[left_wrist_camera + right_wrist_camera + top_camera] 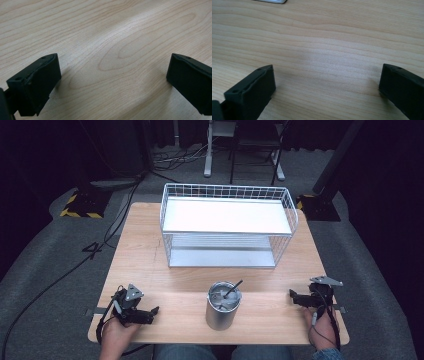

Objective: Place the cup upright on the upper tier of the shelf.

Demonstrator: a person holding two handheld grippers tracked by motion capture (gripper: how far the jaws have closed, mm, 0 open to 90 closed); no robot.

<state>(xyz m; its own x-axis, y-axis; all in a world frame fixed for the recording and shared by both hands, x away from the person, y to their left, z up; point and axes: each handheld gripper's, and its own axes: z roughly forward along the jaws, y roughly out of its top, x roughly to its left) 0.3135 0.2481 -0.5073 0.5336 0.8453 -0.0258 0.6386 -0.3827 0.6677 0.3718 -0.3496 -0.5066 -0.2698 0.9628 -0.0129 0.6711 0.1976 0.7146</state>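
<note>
From the high view, my left gripper point(150, 312) and right gripper point(295, 296) rest on the table point(145, 260), either side of the metal cup point(223, 306) with its straw point(233, 288), in front of the wire rack point(227, 225). I should probably approach the cup squarely, low on its wall.

In the left gripper view, my jaws stand wide apart over bare wood.

In the right gripper view, likewise spread and empty. I see no readable writing.

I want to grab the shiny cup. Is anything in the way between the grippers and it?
Nothing visible is. The metal cup stands alone near the table's front edge, with bare wood between it and the left gripper, and between it and the right gripper. The wire rack sits farther back, behind the cup.
</note>
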